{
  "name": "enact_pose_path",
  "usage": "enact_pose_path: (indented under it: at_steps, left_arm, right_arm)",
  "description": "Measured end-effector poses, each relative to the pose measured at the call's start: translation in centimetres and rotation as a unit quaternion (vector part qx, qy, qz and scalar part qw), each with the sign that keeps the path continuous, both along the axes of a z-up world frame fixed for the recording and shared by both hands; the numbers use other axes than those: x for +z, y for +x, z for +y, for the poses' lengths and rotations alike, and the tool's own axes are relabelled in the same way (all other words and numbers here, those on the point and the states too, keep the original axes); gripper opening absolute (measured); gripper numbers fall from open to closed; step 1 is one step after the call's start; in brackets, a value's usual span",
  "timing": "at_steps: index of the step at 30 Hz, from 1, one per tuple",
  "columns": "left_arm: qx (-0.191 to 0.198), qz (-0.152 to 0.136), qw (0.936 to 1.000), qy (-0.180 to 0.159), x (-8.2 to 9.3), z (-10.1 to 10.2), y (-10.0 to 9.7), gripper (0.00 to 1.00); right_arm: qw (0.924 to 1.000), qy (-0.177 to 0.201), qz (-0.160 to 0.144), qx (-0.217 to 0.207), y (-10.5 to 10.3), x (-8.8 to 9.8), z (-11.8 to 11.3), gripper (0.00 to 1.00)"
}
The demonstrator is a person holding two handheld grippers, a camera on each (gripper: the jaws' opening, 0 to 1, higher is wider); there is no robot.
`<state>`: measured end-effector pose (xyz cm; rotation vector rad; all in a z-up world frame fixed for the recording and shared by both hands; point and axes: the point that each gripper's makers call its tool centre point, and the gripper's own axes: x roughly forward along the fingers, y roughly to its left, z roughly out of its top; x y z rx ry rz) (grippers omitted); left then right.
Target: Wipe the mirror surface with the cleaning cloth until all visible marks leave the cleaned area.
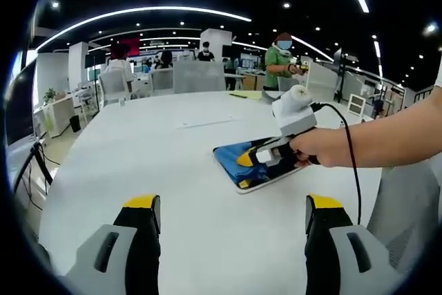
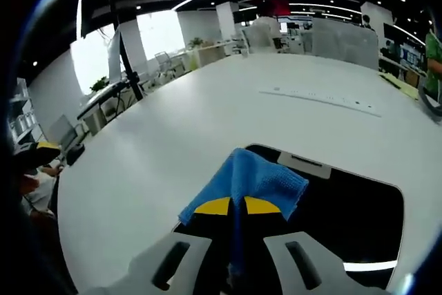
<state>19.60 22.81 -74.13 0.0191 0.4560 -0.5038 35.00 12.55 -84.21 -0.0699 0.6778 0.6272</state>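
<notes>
A flat rectangular mirror (image 1: 243, 179) lies on the white table (image 1: 152, 150), right of centre in the left gripper view. On it rests a blue cleaning cloth (image 1: 235, 151), and my right gripper (image 1: 266, 157), held by a hand, is shut on that cloth and presses it to the glass. In the right gripper view the blue cloth (image 2: 248, 174) bunches between the shut yellow-tipped jaws of my right gripper (image 2: 237, 206), over the dark mirror (image 2: 345, 219). My left gripper (image 1: 233, 205) stands open above the near table, apart from the mirror and holding nothing.
A grey chair back (image 1: 407, 202) stands at the table's near right edge. More chairs (image 1: 197, 75) and several people line the far side. A long thin strip (image 2: 318, 98) runs across the table beyond the mirror. A black stand (image 2: 128, 67) rises at the left.
</notes>
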Motion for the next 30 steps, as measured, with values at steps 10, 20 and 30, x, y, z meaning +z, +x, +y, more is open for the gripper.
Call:
enact_pose_path:
  at_steps: [10, 20, 30]
  left_arm:
    - [-0.001, -0.003, 1.0000, 0.000, 0.3, -0.1, -0.1, 0.87]
    - [-0.002, -0.004, 1.0000, 0.001, 0.3, -0.1, -0.1, 0.87]
    - [-0.004, -0.007, 1.0000, -0.001, 0.4, -0.2, 0.0, 0.87]
  right_arm:
    - [0.9999, -0.006, 0.000, 0.011, -0.5, 0.0, 0.2, 0.01]
    - [0.9999, -0.001, 0.001, 0.016, -1.4, 0.0, 0.3, 0.01]
    - [0.9998, 0.003, 0.003, 0.019, -2.2, 0.0, 0.4, 0.01]
